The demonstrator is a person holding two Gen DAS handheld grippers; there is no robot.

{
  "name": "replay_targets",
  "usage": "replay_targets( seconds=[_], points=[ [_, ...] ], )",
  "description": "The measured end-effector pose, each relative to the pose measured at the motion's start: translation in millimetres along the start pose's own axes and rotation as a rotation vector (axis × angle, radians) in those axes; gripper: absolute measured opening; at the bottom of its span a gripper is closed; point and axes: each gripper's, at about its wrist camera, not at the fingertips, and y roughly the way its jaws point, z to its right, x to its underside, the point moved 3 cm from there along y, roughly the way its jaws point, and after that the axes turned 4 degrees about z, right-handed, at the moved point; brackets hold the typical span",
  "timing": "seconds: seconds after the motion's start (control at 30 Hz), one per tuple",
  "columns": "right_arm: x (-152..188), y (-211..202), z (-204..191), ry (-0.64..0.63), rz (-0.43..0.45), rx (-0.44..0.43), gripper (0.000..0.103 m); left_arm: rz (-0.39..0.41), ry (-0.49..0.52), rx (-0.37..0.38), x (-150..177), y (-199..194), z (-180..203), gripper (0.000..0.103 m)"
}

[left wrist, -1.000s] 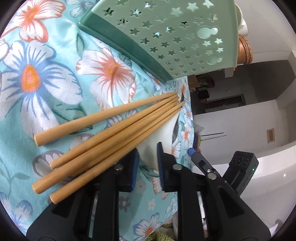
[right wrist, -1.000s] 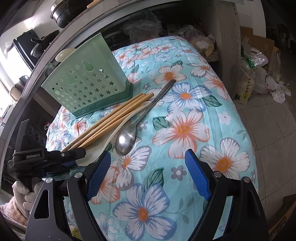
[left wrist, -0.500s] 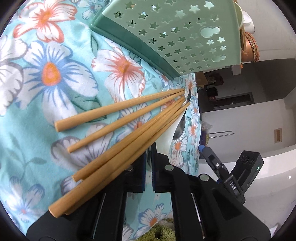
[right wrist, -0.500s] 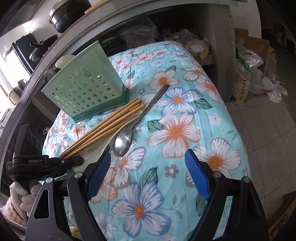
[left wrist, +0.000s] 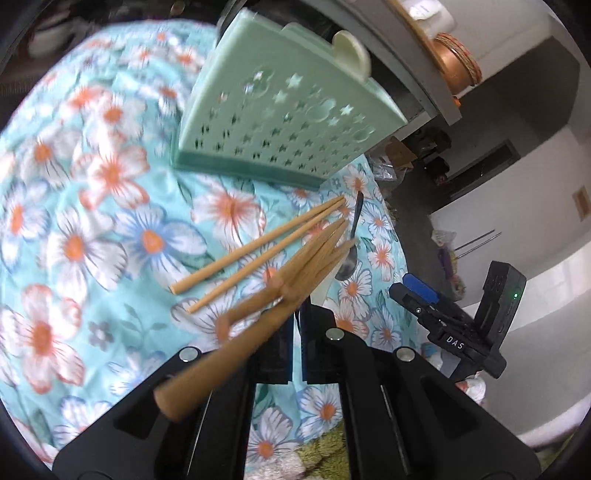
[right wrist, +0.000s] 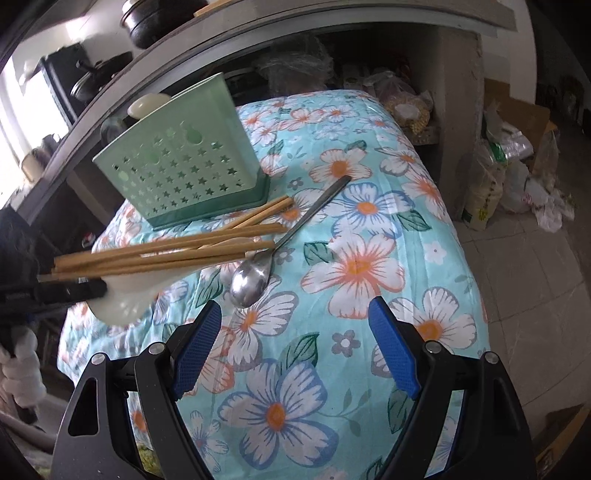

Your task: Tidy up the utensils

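Note:
My left gripper [left wrist: 295, 326] is shut on a white spoon [right wrist: 125, 295] and holds it above the table. Several wooden chopsticks [right wrist: 166, 258] ride across the spoon, blurred in the left wrist view [left wrist: 291, 284]. Two more chopsticks [left wrist: 258, 251] lie on the floral cloth [right wrist: 369, 258]. Next to them lies a metal spoon [right wrist: 251, 280]. The green star-holed utensil holder [right wrist: 184, 166] stands behind, with a cream spoon [right wrist: 147, 105] sticking out of it. My right gripper [right wrist: 295, 347] hovers over the cloth near the metal spoon, jaws closing slightly, nothing between them.
A grey counter edge and shelf with dark pots [right wrist: 155, 22] run behind the holder. Bags [right wrist: 491, 177] and a tiled floor sit to the right of the table. A gloved hand [right wrist: 18, 365] holds the left gripper at the table's left edge.
The left gripper shut on the white spoon and rose, carrying several chopsticks up with it. Two chopsticks stayed on the cloth. The right gripper barely moved.

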Motion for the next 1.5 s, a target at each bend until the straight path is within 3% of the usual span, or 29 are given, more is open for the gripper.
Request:
replay_targets(
  seconds=[0.17, 0.5, 0.9, 1.07, 1.23, 1.5],
  points=[
    [2, 1, -19, -0.187, 0.008, 0.063, 0.069, 0.045, 0.086, -0.034, -9, -17, 6, 0.002],
    [8, 13, -37, -0.349, -0.014, 0.114, 0.053, 0.06, 0.016, -0.08, -12, -44, -28, 0.002],
    [7, 15, -37, -0.335, -0.012, 0.087, 0.05, 0.15, -0.062, -0.223, -20, -123, -77, 0.002],
    [5, 13, -32, -0.307, -0.019, 0.076, 0.048, 0.233, -0.039, -0.276, -30, -146, -78, 0.002],
    [-2, 8, -25, -0.274, -0.011, 0.076, 0.047, 0.267, 0.003, -0.322, -38, -159, -77, 0.002],
    [-22, 5, -13, -0.185, 0.019, 0.046, 0.047, 0.318, 0.005, -0.332, -44, -184, -82, 0.002]
  ],
)
